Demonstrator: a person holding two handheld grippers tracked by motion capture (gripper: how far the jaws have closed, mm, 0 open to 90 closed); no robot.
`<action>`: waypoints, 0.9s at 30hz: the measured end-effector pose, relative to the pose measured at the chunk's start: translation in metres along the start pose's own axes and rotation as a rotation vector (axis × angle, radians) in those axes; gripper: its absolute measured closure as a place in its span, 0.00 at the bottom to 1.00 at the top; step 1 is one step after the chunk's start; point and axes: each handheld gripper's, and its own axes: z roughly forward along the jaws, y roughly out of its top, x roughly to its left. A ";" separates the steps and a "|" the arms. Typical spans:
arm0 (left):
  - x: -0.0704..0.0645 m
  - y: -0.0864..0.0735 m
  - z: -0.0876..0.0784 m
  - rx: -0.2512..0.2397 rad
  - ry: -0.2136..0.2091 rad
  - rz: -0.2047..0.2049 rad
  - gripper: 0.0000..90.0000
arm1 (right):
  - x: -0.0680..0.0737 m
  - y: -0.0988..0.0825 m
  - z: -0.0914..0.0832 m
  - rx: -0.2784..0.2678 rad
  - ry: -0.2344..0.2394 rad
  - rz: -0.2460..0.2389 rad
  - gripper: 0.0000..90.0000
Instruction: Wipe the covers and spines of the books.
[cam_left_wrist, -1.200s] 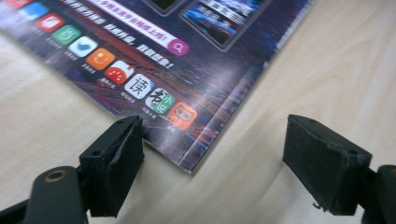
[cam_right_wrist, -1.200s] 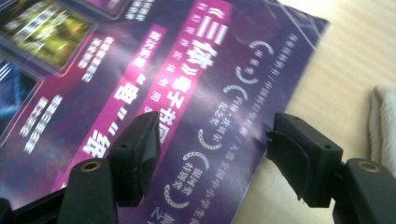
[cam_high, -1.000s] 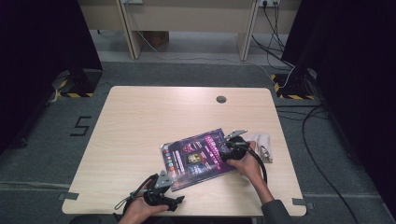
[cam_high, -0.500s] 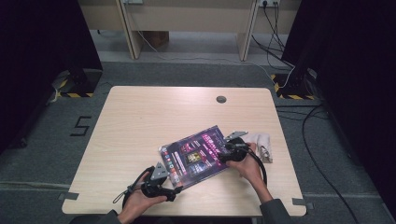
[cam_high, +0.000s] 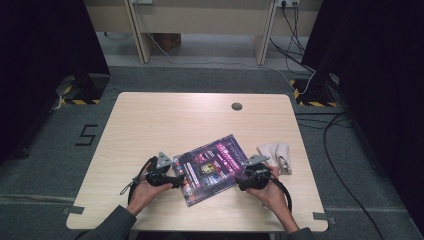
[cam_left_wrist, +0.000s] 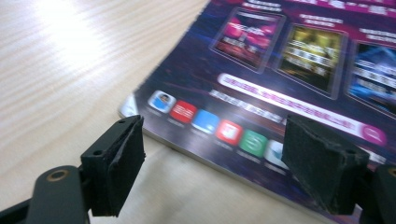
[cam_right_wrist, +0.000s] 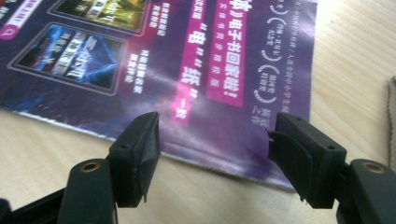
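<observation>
A purple magazine (cam_high: 212, 167) with a glossy cover lies flat on the wooden table (cam_high: 165, 125), turned at an angle. My left gripper (cam_high: 179, 181) is at its lower left edge, jaws open. In the left gripper view the magazine's corner (cam_left_wrist: 261, 88) lies just ahead of the left gripper (cam_left_wrist: 212, 135), with nothing pressed between the pads. My right gripper (cam_high: 241, 183) is at the magazine's lower right edge. The right gripper (cam_right_wrist: 215, 123) stands wide open over the edge of the cover (cam_right_wrist: 140, 56), and its pads are clear of the paper.
A crumpled beige cloth (cam_high: 275, 152) lies to the right of the magazine, and its edge (cam_right_wrist: 392, 121) is just beside my right jaw. A round cable hole (cam_high: 237, 106) is in the table's far side. Bare wood stretches across the left and far parts.
My left hand has come forward from the table's near edge up to the magazine's lower left edge. My right hand has slid back along the magazine's right side toward its near corner. The magazine has stayed put.
</observation>
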 end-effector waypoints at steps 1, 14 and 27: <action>0.003 0.001 0.002 -0.005 0.004 0.002 0.23 | 0.002 -0.001 0.000 -0.003 0.002 -0.001 0.36; 0.018 0.008 0.022 -0.026 -0.038 0.005 0.23 | 0.015 -0.002 0.006 0.019 0.018 -0.045 0.36; 0.002 -0.003 -0.002 0.044 -0.035 0.033 0.32 | 0.004 0.002 0.012 0.016 -0.048 -0.025 0.34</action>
